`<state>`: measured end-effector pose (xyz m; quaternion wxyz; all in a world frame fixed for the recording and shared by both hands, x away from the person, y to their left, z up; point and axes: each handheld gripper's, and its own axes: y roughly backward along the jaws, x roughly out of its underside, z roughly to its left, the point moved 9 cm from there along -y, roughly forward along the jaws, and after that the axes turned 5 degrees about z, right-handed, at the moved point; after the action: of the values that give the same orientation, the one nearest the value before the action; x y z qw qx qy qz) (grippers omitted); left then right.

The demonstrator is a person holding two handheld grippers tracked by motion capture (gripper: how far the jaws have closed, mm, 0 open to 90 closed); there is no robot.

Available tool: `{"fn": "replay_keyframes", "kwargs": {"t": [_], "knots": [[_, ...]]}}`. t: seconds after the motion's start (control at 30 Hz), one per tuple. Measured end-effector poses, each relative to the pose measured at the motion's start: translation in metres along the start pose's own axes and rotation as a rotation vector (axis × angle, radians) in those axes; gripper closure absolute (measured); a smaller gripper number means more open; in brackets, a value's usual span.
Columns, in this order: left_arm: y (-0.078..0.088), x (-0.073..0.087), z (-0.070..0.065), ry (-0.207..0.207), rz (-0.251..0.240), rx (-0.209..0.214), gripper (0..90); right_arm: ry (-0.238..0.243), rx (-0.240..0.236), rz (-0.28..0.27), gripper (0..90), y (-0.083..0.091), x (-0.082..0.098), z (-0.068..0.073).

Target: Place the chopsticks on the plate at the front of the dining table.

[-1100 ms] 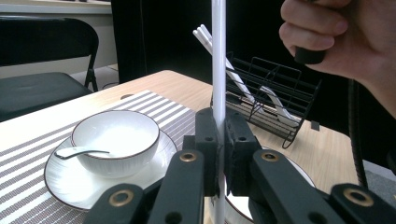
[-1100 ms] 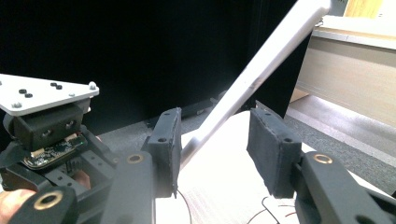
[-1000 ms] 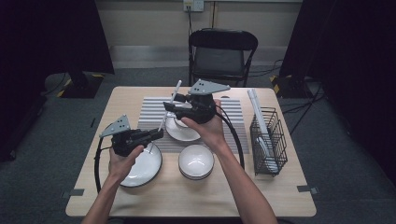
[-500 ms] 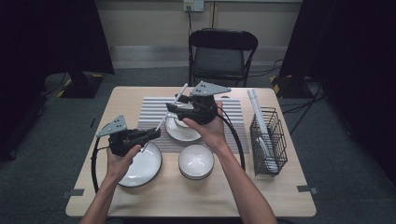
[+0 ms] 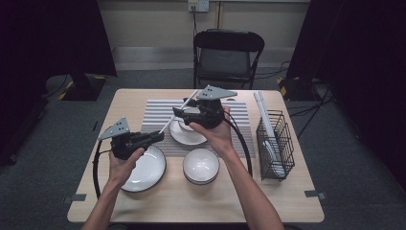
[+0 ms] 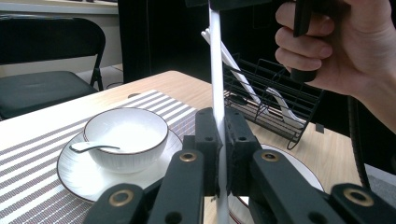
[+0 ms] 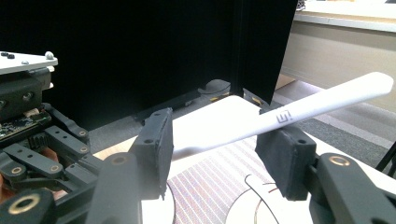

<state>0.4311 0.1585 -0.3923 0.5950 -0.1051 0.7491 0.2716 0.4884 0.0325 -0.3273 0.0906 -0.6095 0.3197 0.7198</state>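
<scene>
Left gripper (image 6: 219, 154) is clamped hard on the lower end of the white utensil (image 6: 215, 70). Utensil is off the table, slanting up and away from the left jaws over the mat, far end toward the chair.

Right gripper (image 7: 222, 154) has just been opening. Utensil (image 7: 299, 109) passes through the gap and lies on top of one pad, the other pad is clear of it, so no grip there.

Step, as I read it: hand-over from right to left, at the release. Left now carries the load alone.

Next move needs:
- right jaws wide enough that neither pad drags the utensil
- right hand backs out along its own axis, not sideways
- left holds steady till then. It grips near one end, so the long free end can swing.

Around:
- bowl (image 6: 126, 133) on a saucer (image 6: 74, 172) on the striped mat (image 6: 28, 163), spoon (image 6: 91, 147) inside, just below the hand-over
- second bowl (image 5: 201, 165) nearer the person, beside the big plate (image 5: 143, 167) under the left hand
- wire rack (image 5: 275, 143) at the right edge of the table (image 5: 191, 206), more white utensils standing in it
- chair (image 5: 227, 52) behind

In the way: right gripper and hand sit between the utensil and the rack, and the bowl with spoon sits under the free end.
</scene>
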Motion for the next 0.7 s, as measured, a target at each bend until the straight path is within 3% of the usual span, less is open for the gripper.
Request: {"fn": "replay_keyframes", "kwargs": {"t": [0.43,0.7], "knots": [[0.0034,-0.0020,0.0028,0.006,-0.014,-0.005,85.9,-0.015,0.009,-0.003,39.6,0.0028,0.0070,-0.0058],[0.0001,0.0005,0.0023,-0.006,0.006,-0.001,85.9,-0.025,0.016,-0.014,38.4,0.0066,0.0061,-0.0092]]}}
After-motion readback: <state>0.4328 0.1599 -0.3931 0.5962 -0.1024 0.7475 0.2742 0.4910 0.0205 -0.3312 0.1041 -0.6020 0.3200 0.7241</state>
